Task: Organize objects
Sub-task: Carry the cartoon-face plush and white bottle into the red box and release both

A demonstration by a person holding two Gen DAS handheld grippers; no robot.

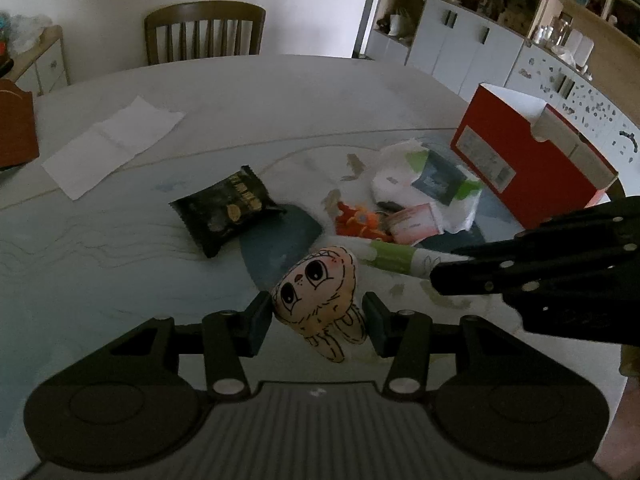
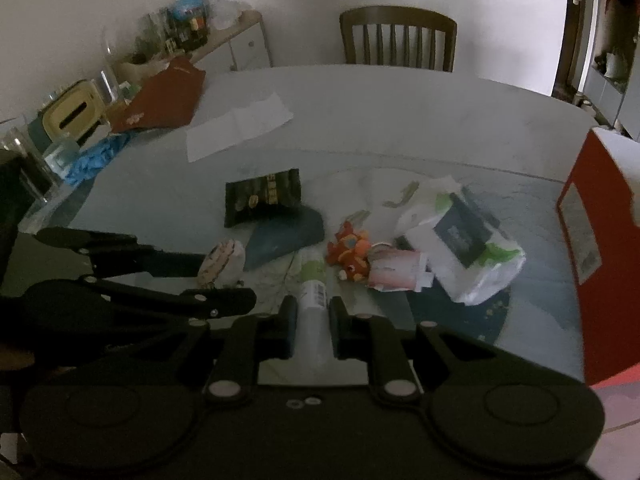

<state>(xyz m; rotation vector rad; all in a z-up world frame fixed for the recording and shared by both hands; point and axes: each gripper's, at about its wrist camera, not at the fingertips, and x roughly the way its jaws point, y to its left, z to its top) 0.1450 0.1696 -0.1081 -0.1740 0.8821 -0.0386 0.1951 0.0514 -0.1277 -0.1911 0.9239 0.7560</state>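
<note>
The red box [image 1: 532, 160] stands open at the far right of the bench [image 1: 200, 92]. Each tool has a grip: the left tool [image 1: 318, 322] clamps the cartoon-faced plush toy [image 1: 316, 292], the right tool [image 2: 313, 322] pinches the white-and-green tube [image 2: 313, 280]. Pickup looks done; next, probably carrying both to the box

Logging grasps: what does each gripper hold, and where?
Left gripper: cartoon plush toy, at its lower body. Right gripper: white-green tube, at its near end.
</note>
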